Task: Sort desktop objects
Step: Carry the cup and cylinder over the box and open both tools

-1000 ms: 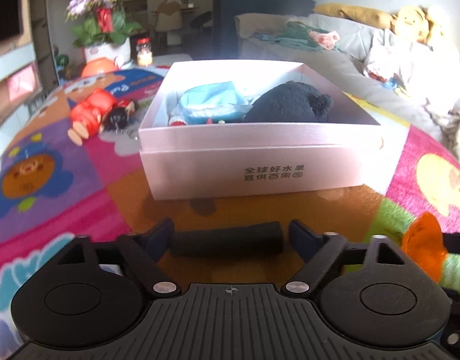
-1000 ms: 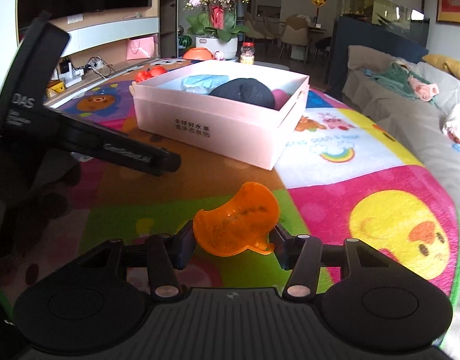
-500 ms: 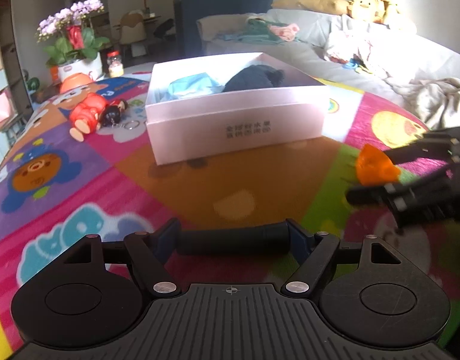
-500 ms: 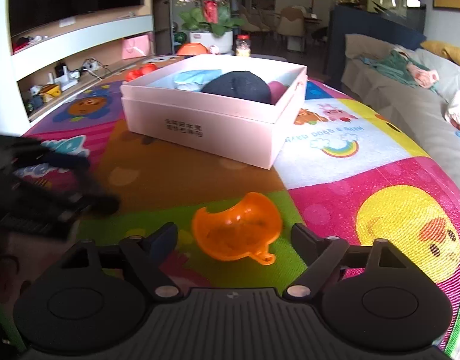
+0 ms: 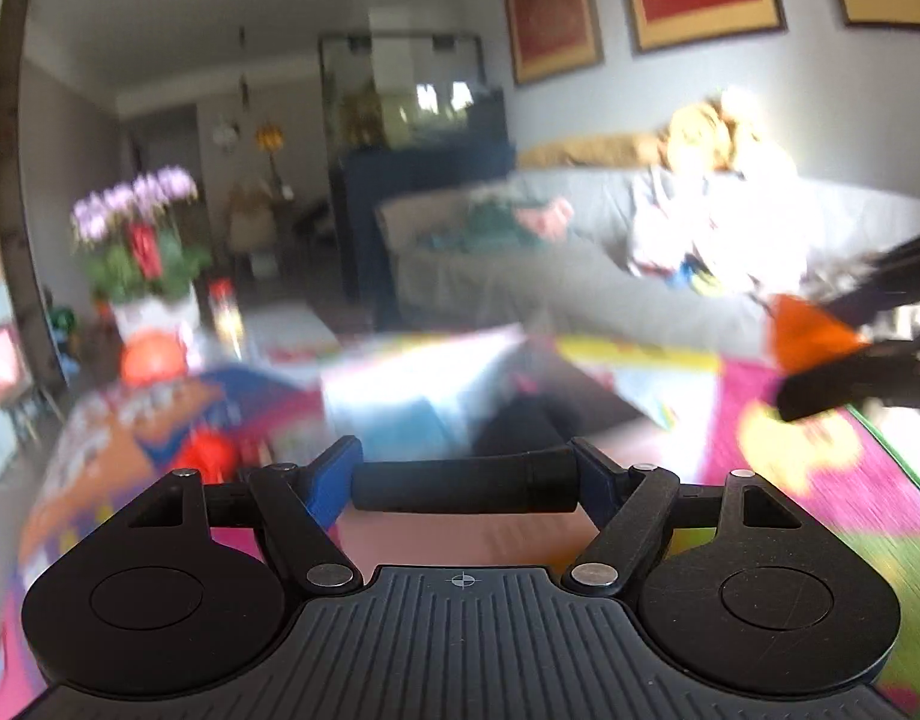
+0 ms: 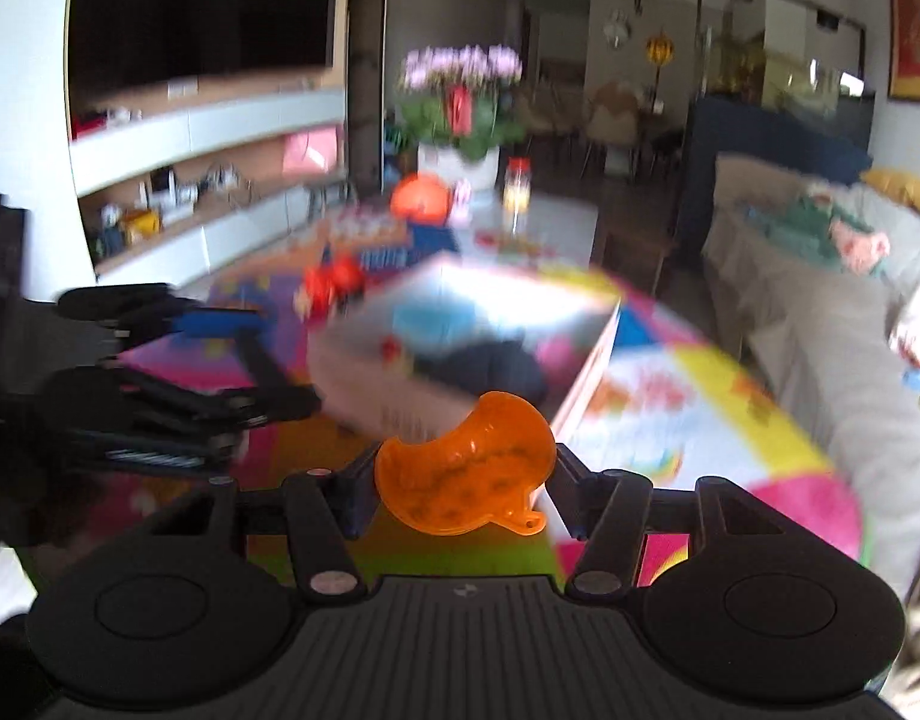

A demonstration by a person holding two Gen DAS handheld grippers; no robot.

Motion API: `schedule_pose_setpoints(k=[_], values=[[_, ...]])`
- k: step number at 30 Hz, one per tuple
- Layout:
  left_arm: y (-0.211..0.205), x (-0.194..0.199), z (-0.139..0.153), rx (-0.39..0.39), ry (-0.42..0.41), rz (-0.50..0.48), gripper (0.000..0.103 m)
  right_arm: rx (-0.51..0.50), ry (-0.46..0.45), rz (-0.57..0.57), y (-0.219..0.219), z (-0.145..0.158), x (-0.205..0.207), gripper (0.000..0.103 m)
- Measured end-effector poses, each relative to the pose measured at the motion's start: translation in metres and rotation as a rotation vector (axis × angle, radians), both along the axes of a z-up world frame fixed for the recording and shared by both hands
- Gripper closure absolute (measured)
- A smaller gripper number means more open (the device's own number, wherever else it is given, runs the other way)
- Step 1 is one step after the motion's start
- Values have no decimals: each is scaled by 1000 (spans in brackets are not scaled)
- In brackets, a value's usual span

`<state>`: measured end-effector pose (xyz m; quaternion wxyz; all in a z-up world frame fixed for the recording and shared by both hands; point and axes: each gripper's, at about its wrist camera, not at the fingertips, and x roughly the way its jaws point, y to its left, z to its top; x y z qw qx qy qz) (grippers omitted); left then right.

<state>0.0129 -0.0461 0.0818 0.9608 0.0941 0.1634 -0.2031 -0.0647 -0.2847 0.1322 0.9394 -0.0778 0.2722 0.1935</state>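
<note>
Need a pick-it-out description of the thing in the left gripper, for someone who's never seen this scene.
Start at the pale pink box on the bright patterned mat. Just in front of it, the left gripper is clamped end to end on a black cylinder. It is plain, matte and dark; the funnel in the right gripper is translucent orange.

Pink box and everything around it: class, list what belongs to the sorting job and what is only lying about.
Job:
- pink box
- black cylinder, in left gripper
- orange funnel, in right gripper

Lying about:
- flower pot
- sofa
- red toy
</note>
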Motion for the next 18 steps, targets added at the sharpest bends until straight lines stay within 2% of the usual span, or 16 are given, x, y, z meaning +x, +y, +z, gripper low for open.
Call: schedule_pose_setpoints(k=[2, 5, 10, 15, 16, 17, 18], values=[[-3, 27, 0, -10, -28, 38, 19, -11, -37, -16, 0, 12, 4, 46], [3, 48, -7, -32, 29, 30, 8, -32, -47, -41, 2, 18, 15, 46], [31, 31, -29, -70, 111, 39, 3, -45, -40, -42, 2, 25, 39, 46], [51, 22, -50, -31, 177, 99, 2, 19, -23, -63, 15, 42, 107, 46], [56, 22, -52, -28, 178, 116, 2, 41, -9, -76, 18, 43, 124, 44], [62, 21, -53, -30, 179, 131, 2, 64, 12, -88, 21, 44, 143, 37], [68, 21, -55, -35, 181, 149, 2, 83, 43, -100, 23, 43, 161, 24]])
